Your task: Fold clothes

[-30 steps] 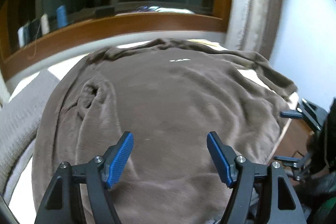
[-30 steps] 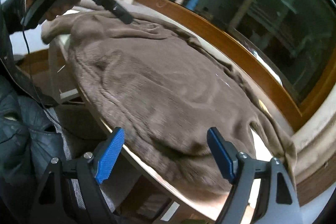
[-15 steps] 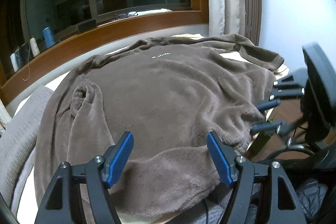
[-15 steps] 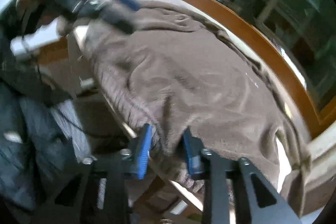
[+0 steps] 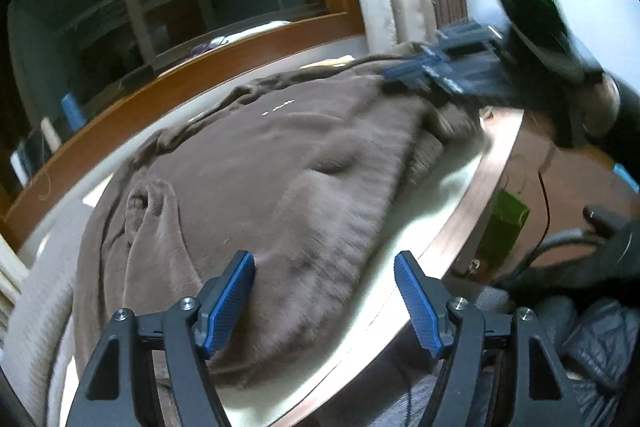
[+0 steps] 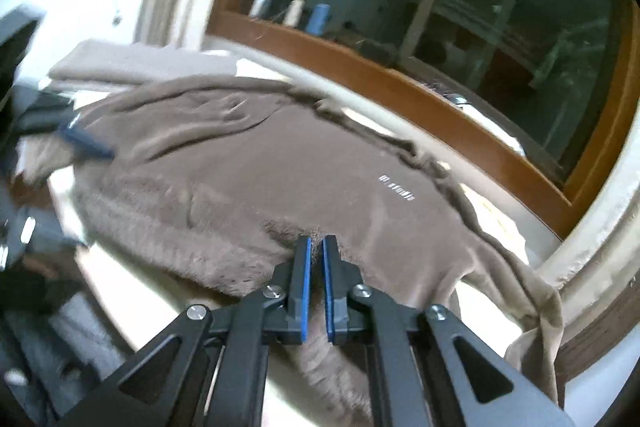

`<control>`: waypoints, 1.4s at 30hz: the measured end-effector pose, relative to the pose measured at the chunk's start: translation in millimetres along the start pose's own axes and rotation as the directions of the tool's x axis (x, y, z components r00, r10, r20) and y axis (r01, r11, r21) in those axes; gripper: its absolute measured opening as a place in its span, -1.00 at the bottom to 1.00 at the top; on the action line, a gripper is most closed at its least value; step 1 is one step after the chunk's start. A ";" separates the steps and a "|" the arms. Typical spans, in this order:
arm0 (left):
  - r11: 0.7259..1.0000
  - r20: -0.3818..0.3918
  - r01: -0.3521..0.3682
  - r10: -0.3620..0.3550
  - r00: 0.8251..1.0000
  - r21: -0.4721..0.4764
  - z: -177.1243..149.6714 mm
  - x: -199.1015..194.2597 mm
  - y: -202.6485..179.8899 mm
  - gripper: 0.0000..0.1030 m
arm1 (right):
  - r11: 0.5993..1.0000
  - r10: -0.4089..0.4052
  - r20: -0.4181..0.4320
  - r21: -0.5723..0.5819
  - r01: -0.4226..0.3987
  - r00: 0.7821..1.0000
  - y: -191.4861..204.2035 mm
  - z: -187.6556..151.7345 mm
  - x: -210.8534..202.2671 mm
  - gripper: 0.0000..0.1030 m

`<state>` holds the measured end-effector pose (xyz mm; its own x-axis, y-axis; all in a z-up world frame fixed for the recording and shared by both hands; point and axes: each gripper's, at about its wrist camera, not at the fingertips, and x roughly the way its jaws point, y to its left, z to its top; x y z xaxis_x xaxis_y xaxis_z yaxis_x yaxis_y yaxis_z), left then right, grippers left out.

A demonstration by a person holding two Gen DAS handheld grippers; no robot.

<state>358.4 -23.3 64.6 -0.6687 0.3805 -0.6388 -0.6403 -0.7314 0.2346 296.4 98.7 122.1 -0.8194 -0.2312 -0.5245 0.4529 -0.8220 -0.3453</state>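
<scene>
1. A brown fleece top (image 6: 224,195) lay spread over a pale table (image 5: 436,195) under a wood-framed window (image 6: 400,91), its long axis running along the sill side and one sleeve (image 6: 536,311) hanging off the end.
2. The right gripper (image 6: 314,247) had just closed, and its pads were pinched on the near edge of the top, with a ridge of fleece bunched between them.
3. The left gripper (image 5: 324,291) stood wide apart over the other end of that near edge, holding nothing; one pad hung above the fleece, the other above bare table.
4. The cloth lay ahead of and below both grippers, so I judged a fold would carry the pinched edge away toward the window.
5. The right hand was the nearer; the left had not yet gripped.
</scene>
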 end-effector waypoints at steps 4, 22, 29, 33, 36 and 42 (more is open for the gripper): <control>0.991 -0.008 -0.125 0.125 0.992 0.051 -1.1 17.0 -9.7 0.43 | 0.995 -0.037 0.029 0.095 0.034 0.999 -29.4 11.9 8.3 -0.95; 0.979 -0.005 -0.072 0.072 0.997 -0.190 17.4 46.1 55.7 0.44 | 0.975 0.223 0.056 -0.019 -0.223 0.973 7.8 -36.8 -17.5 0.61; 0.977 0.003 -0.079 0.081 0.997 -0.196 31.6 55.5 65.5 0.44 | 0.988 0.035 -0.007 -0.152 -0.036 0.999 22.6 -50.4 1.3 0.61; 0.972 -0.007 -0.075 0.075 0.997 -0.224 34.3 65.1 74.6 0.44 | 0.976 -0.099 0.009 -0.192 0.099 0.995 22.6 -42.2 15.3 0.61; 0.967 -0.002 -0.055 0.057 0.998 -0.251 33.7 65.3 81.5 0.44 | 0.987 -0.117 0.002 -0.107 0.117 0.993 5.6 -29.7 27.9 0.61; 0.975 0.012 -0.062 0.066 0.998 -0.214 25.0 41.7 80.1 0.44 | 0.994 -0.045 -0.093 0.096 0.054 0.995 -37.8 -12.7 69.7 0.61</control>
<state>269.8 -51.8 75.1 -0.7140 0.3381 -0.6131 -0.5018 -0.8578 0.1112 226.6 120.3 88.7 -0.8026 -0.1444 -0.5788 0.3722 -0.8794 -0.2969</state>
